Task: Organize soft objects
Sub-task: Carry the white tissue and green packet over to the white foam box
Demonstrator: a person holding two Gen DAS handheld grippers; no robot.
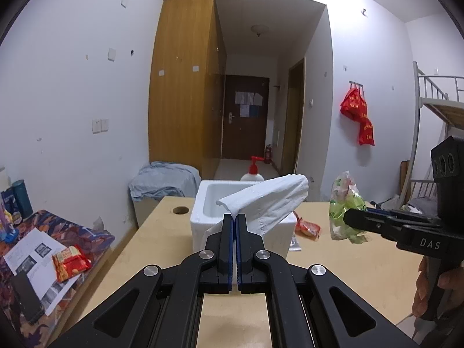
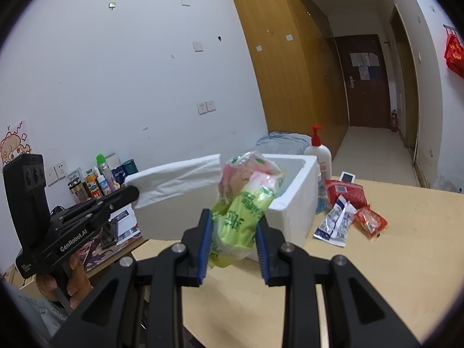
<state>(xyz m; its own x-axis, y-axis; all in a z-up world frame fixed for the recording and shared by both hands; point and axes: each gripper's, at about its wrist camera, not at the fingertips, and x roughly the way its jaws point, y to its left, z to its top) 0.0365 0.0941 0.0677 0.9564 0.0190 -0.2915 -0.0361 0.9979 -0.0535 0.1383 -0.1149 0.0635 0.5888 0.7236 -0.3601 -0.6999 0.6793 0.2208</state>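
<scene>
Tissue (image 1: 269, 200) pinched in my left tool (image 1: 235, 220), foam box (image 1: 203, 203) just ahead; right tool (image 2: 232, 232) grips green bag (image 2: 246, 197). I lower each over opening before spreading.

This is a dorm-style bedroom. A metal bunk bed (image 1: 435, 95) stands at the right wall, and a tall wooden wardrobe (image 1: 185, 81) flanks a short hallway ending in a dark entry door (image 1: 245, 116) with papers taped to it. A fire extinguisher (image 1: 268, 153) sits beside that door. Red bags (image 1: 358, 110) hang from wall hooks, and toiletry bottles (image 2: 101, 177) crowd a side desk (image 1: 55, 232) strewn with papers.
</scene>
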